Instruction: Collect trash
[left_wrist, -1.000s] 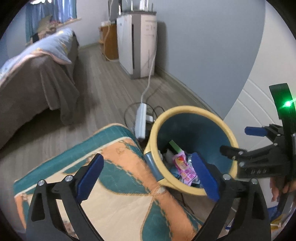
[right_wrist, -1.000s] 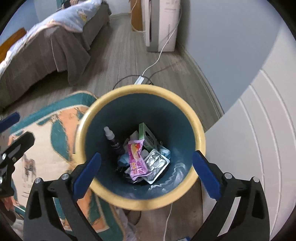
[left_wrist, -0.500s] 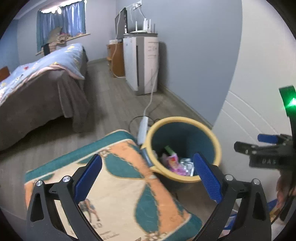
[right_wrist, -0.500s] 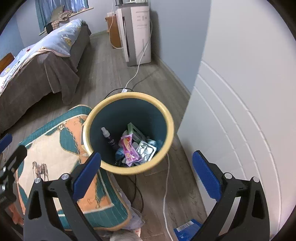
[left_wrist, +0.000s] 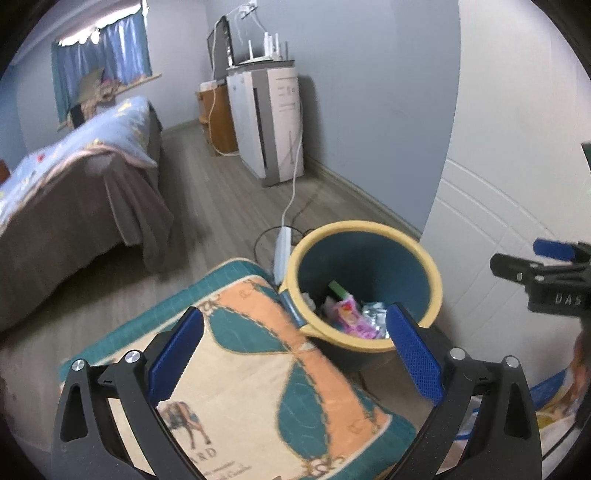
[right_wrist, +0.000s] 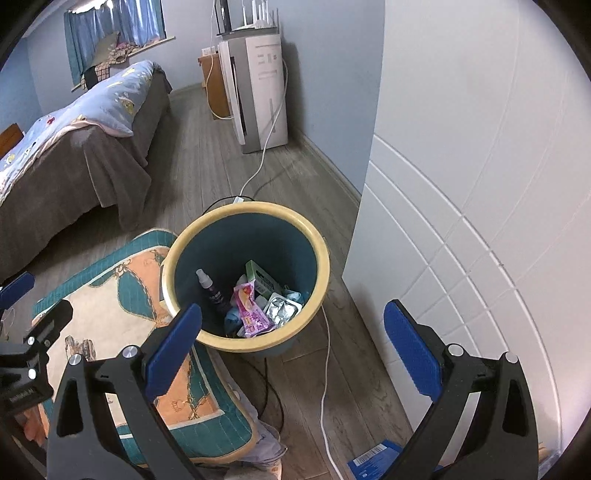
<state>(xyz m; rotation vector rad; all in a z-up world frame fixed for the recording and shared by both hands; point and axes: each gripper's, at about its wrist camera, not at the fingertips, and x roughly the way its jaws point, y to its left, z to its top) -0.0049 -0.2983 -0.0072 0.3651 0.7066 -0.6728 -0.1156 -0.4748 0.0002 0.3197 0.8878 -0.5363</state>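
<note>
Standing on grey wood-plank floor (right_wrist: 207, 177) between a quilted teal-and-orange mat (right_wrist: 122, 295) and a ribbed white panel (right_wrist: 461, 240): a round tapered bin (right_wrist: 319, 254), smooth cream rim, matte teal inside. Lying at its bottom: glossy pink wrapper (right_wrist: 251, 308), crinkled foil blister pack (right_wrist: 282, 308), green carton (right_wrist: 260, 277), dark slim spray bottle (right_wrist: 211, 290). Spread wide and gripping nothing, both left tongs (left_wrist: 291, 352) and right tongs (right_wrist: 291, 341), ridged blue pads on black frames. Trailing past the bin, thin white cable (right_wrist: 325, 373).
</note>
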